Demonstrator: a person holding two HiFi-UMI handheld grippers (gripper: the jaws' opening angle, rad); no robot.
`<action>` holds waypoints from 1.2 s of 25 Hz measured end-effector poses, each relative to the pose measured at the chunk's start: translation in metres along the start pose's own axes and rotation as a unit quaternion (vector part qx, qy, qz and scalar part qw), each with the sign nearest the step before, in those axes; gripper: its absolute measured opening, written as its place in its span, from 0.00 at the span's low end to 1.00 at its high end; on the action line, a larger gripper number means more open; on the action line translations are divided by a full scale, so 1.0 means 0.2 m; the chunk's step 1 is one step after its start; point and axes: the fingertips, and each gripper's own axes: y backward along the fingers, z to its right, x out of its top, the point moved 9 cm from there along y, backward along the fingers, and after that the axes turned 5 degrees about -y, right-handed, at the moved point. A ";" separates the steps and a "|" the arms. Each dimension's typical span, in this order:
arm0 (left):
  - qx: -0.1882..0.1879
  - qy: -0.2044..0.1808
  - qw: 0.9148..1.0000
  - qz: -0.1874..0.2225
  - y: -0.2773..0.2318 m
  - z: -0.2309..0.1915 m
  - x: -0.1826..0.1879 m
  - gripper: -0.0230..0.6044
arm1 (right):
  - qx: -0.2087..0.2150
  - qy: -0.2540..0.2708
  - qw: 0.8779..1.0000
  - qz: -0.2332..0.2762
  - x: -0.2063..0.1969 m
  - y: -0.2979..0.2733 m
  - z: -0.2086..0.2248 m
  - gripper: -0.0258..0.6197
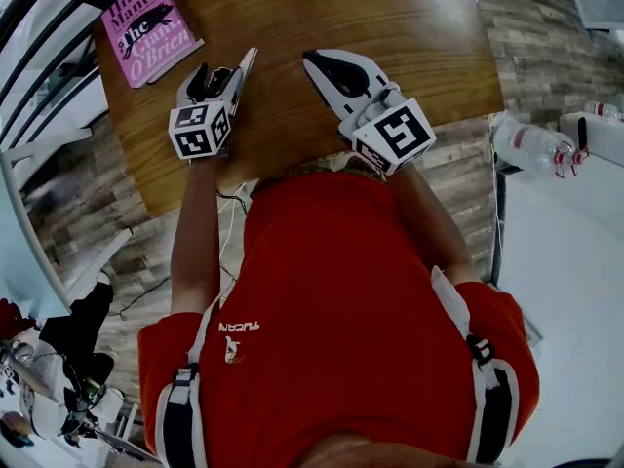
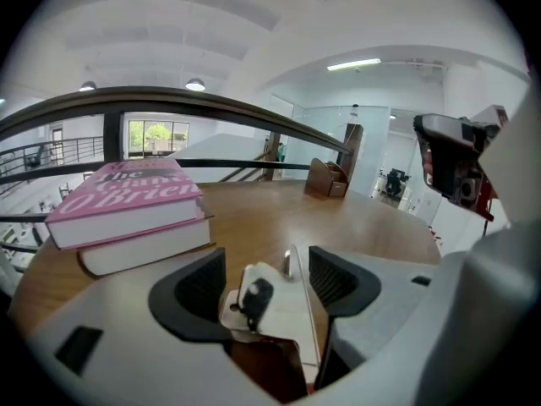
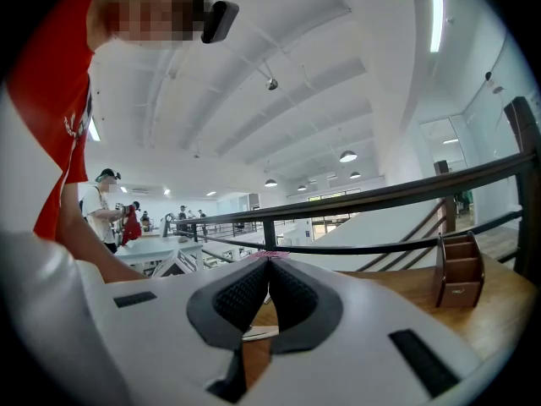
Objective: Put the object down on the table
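My left gripper (image 2: 266, 273) is held low over the wooden table (image 1: 292, 8), jaws wide apart. A flat whitish object (image 2: 275, 307) with a small black knob and a thin metal edge sits in the gap; the pads do not press on it. In the head view this gripper (image 1: 222, 74) is just right of the pink book (image 1: 148, 22). My right gripper (image 1: 314, 61) hovers beside it over the table, and its jaws (image 3: 269, 265) are shut together with nothing between them.
The pink book (image 2: 127, 197) lies on a second book at the table's far left. A small wooden box (image 2: 325, 178) stands at the back of the table. A dark railing (image 3: 380, 197) runs behind it. A water bottle (image 1: 531, 147) lies on a white surface to the right.
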 end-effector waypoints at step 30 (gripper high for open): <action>0.008 -0.036 0.951 0.307 0.71 0.43 0.58 0.05 | 0.053 0.011 0.996 0.074 0.17 0.10 -0.09 0.08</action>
